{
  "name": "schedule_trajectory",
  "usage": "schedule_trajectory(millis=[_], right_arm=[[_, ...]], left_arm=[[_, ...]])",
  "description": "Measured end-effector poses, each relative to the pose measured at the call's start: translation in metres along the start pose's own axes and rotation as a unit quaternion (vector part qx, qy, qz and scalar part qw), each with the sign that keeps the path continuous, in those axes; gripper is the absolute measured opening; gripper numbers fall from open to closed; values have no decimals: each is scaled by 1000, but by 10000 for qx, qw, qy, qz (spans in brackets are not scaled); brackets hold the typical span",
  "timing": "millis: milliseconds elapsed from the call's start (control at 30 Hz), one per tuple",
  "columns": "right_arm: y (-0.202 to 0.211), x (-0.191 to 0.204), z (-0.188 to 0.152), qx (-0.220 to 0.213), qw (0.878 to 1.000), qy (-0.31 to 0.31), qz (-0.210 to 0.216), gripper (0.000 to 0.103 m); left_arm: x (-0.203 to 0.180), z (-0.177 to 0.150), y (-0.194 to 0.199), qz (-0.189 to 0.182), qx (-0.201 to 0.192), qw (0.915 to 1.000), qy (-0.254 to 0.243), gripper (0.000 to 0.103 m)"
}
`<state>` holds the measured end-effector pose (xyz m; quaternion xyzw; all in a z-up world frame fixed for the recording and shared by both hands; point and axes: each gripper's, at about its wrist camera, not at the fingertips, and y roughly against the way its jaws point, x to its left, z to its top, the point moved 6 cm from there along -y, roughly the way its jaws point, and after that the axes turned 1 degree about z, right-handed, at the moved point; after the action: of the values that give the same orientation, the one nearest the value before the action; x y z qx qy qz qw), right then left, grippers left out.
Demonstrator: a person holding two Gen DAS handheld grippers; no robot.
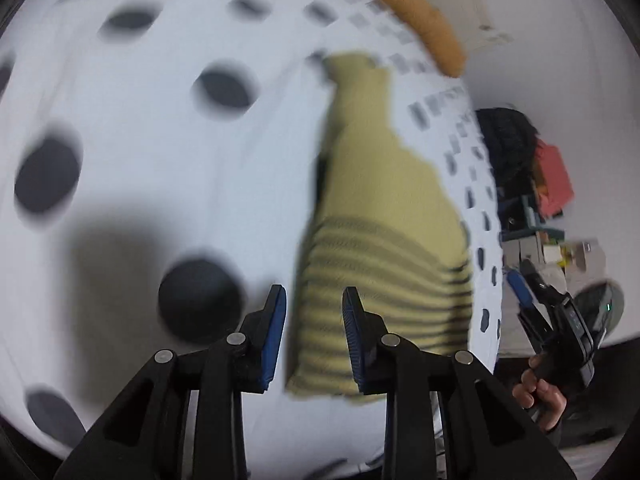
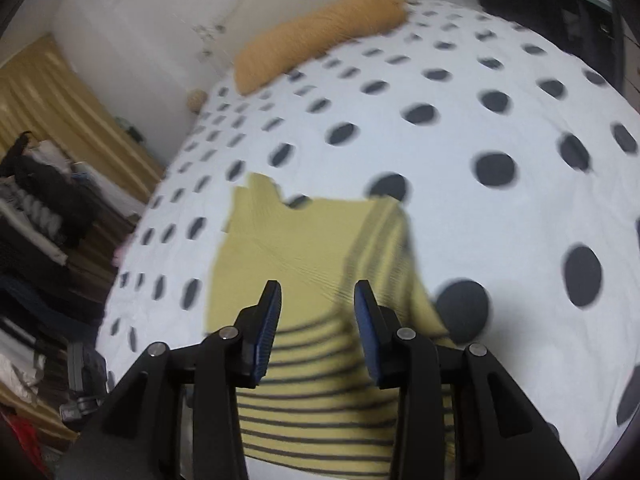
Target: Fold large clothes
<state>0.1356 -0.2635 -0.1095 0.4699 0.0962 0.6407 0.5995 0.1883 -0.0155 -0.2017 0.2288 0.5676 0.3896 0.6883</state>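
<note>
A yellow sweater (image 1: pixel 372 200) with dark stripes lies folded into a long narrow shape on the white bedcover with black dots (image 1: pixel 160 140). My left gripper (image 1: pixel 315 320) hovers over its near hem, jaws apart, and the cloth shows below the gap with nothing pinched. In the right wrist view the sweater (image 2: pixel 288 248) lies flat with a striped sleeve folded across it. My right gripper (image 2: pixel 318 320) stands open above it, gripping nothing. In the left wrist view the right gripper (image 1: pixel 520 270), held by a hand (image 1: pixel 540 392), sits at the bed's right edge, off the sweater.
An orange pillow (image 2: pixel 320 32) lies at the far end of the bed by the white wall. Piled clothes (image 2: pixel 40 200) and a yellow curtain (image 2: pixel 60 92) stand left of the bed. Boxes and dark clutter (image 1: pixel 552 184) stand on the other side.
</note>
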Motion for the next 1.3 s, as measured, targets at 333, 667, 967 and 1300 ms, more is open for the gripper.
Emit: schedule_trajectory(millis=[333,667,967,1300], right_arm=[[-112,-16,-13,999,9861,606,-1185,0],[-21,14,-63,1005,9884,753,-856,3],[-8,-47,-118,1347,9748,326,-1747,0],[-1,-55,-140,1480,9702,147,-1913,2]], left_arm=[[-67,68,-119,1118,210,9760,-1859,10],[-73,-44,-15,1559,-537,9566,-2402,54],[-3,-90,-3,2031,-23,9640,-1715,66],[62,-98,5,3195,295,9402,-1146,64]])
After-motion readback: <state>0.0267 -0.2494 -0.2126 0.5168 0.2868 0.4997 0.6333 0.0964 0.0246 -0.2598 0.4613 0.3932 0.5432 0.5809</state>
